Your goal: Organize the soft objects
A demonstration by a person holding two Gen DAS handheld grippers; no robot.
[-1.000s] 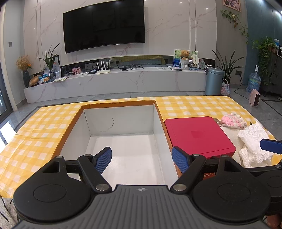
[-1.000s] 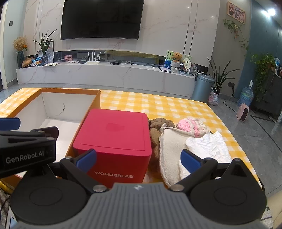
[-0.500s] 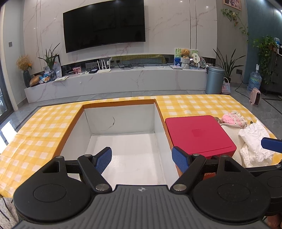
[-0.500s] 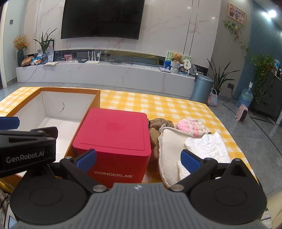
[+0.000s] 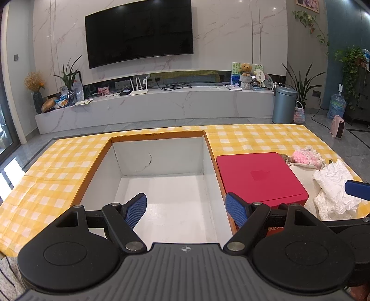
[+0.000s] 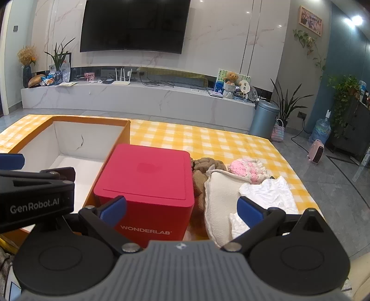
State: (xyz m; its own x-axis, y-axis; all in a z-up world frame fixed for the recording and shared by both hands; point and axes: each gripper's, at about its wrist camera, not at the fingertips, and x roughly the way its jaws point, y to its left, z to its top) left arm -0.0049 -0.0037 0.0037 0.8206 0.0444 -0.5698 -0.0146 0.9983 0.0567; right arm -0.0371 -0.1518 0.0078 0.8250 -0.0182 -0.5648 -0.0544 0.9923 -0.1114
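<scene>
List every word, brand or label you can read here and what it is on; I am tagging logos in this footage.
"WONDERLAB": white letters on the front of the red box.
"GenRobot.AI": on the black body of the left tongs, seen from the right wrist view.
"ERLA": part of the same red box print, showing behind the tongs in the left wrist view.
Too small or blurred to read: the green card behind the teddy bear on the TV shelf, and the framed picture on the wall.

Nothing has shifted since a second ago: no object changes place in either view, neither hand moves, and the only difference is a tiny drift of framing.
</scene>
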